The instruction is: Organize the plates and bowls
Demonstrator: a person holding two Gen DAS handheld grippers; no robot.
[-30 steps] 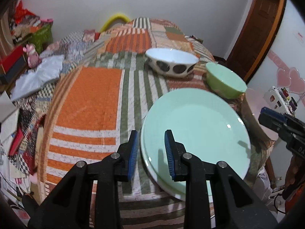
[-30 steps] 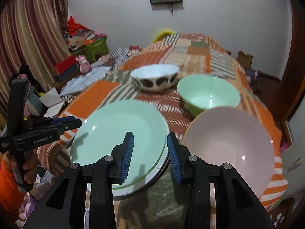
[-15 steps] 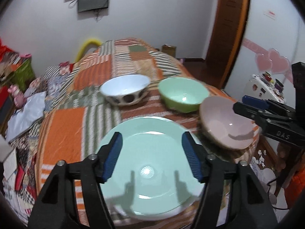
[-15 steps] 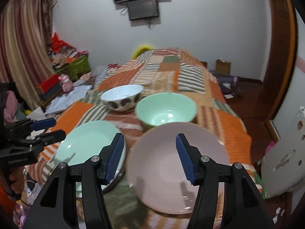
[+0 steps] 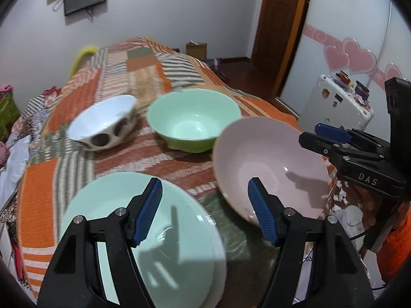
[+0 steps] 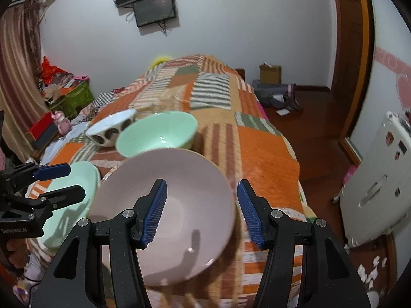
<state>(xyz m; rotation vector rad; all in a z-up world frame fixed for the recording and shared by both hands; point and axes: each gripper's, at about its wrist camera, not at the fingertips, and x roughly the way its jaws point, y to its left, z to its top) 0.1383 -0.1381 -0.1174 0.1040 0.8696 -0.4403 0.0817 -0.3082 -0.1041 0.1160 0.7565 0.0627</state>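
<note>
On the quilt [image 6: 259,151], the pink bowl [image 6: 164,213] lies tilted, the green bowl [image 6: 156,133] at its 12 o'clock, plates [image 5: 143,233] at 9, likely grouped for stacking. Left gripper [image 5: 204,210] opening, empty; right gripper [image 6: 201,213] spread above the pink bowl, holding nothing.

Four dishes on the patchwork bed, as I see them.
Nearest me lies a pale mint plate [image 5: 123,210], flat, stacked on what may be a white plate beneath; the edge is blurred. Just right of it a pink bowl [image 6: 164,205] sits tilted. Behind stand a green bowl [image 5: 194,125] and a white, dark-spotted bowl [image 5: 102,125], side by side.
</note>
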